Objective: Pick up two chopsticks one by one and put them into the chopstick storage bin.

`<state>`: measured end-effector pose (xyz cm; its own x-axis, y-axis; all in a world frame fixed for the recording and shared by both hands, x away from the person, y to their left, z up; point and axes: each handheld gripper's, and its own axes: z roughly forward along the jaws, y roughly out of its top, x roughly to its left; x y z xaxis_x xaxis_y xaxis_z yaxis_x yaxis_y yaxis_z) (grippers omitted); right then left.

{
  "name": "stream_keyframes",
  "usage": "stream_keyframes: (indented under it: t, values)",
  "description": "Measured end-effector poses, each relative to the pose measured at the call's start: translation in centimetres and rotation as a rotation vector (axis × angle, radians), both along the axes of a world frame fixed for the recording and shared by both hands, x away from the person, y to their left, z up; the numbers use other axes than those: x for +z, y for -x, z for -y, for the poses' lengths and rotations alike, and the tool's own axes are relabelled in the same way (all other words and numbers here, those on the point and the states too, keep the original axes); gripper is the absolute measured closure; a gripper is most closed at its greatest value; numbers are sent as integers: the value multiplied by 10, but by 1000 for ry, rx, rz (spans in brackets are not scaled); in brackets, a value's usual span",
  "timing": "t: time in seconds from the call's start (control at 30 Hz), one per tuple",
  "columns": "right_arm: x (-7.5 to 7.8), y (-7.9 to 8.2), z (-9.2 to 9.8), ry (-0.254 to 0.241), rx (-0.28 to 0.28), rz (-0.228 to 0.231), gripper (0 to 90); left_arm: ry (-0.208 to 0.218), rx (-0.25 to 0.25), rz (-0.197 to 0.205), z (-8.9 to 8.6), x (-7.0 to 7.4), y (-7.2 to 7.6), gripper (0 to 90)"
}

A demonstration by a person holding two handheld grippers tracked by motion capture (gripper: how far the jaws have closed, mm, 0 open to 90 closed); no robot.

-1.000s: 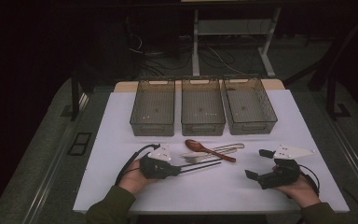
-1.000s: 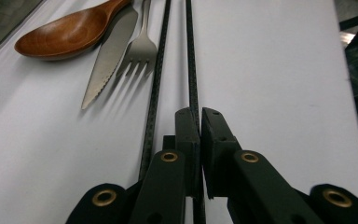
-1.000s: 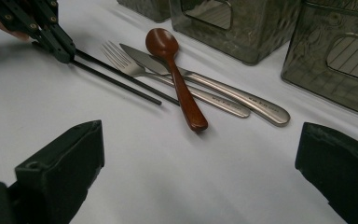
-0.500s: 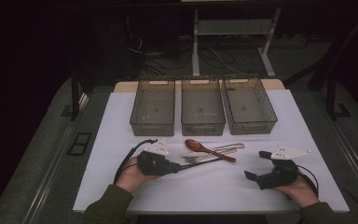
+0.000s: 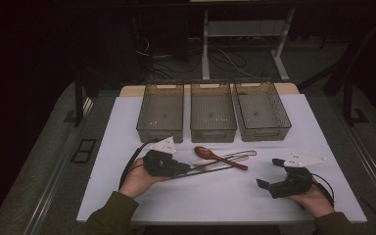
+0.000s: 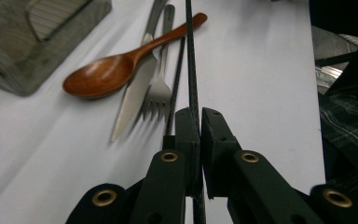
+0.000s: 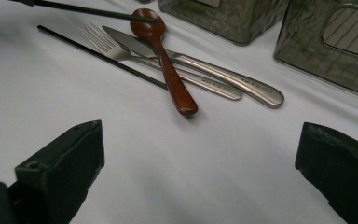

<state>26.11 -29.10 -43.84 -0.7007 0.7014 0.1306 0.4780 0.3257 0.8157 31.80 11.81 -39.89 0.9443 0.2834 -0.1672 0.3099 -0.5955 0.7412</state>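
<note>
The left gripper [image 6: 199,122] pinches 1 chopstick [image 6: 191,56] — thin, it could pivot and slip; right gripper [image 7: 200,158] gapes, empty.

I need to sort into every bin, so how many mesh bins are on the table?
3: dark wire-mesh bins in a row at the table's far side, a left bin, a middle bin and a right bin. None looks hidden.

A glossy reddish-brown wooden spoon [image 6: 107,72] lay among a silver steel knife [image 6: 133,100] and fork [image 6: 160,91], beside thin black chopsticks [image 6: 189,56] (one gripped by black jaws), on the white table [image 5: 215,196].
</note>
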Motion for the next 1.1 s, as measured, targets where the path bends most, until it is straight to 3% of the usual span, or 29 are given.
stream_keyframes:
  t: [0.63,1.1]
  values:
    - [1,0,1,-9,-4,3,7,23,50,40,4,32,-32,850]
    - [2,0,1,-18,-13,7,7,33,187,73,-14,59,-75,850]
